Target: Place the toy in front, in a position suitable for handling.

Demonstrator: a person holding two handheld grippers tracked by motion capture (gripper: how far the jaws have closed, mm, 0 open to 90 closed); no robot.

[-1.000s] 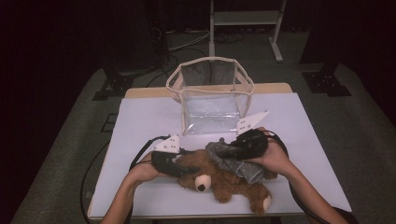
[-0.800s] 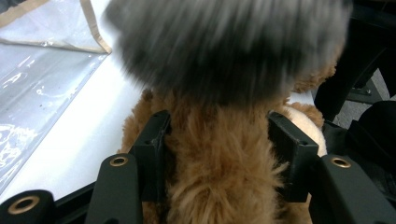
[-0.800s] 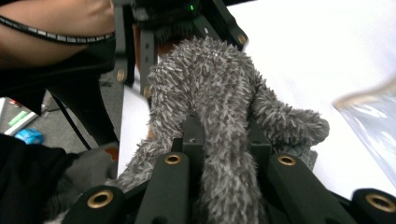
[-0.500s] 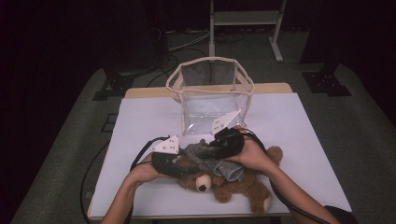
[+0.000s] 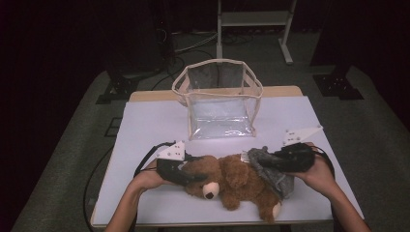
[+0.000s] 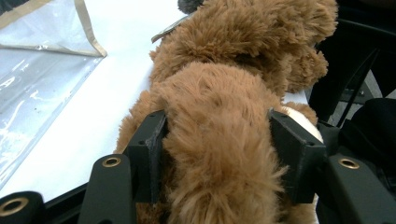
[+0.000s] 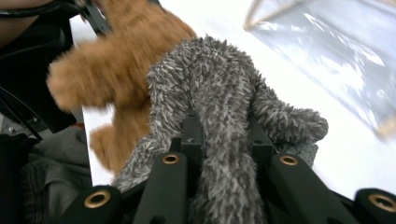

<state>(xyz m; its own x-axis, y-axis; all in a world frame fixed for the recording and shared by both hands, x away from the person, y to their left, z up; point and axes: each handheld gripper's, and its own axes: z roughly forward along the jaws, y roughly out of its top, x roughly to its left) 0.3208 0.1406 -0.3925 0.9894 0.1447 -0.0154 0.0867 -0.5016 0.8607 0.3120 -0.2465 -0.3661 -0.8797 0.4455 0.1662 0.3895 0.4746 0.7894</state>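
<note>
From the high view I see the brown teddy bear point(image 5: 232, 181) lying across the near half of the white table point(image 5: 150, 121), head toward my left claw point(image 5: 186, 175), with the clear plastic bag point(image 5: 220, 104) standing open just behind it. That view hides both grips; the claw cameras settle them.

My left claw view shows the pads point(image 6: 149, 149) pressed into a thick, shaggy brown limb of the bear, pile bulging between them; the jaws have just been opening a little, yet the fur is still pinched. The bag's glossy, crinkled wall with tan edging lies flat-looking at that view's left.

My right claw point(image 7: 223, 135) grips narrow on a fold of grey, spiky-piled fleece garment point(image 7: 205, 88), which drapes over the bear's lower body. Behind it the bear's fur is blurred.
</note>
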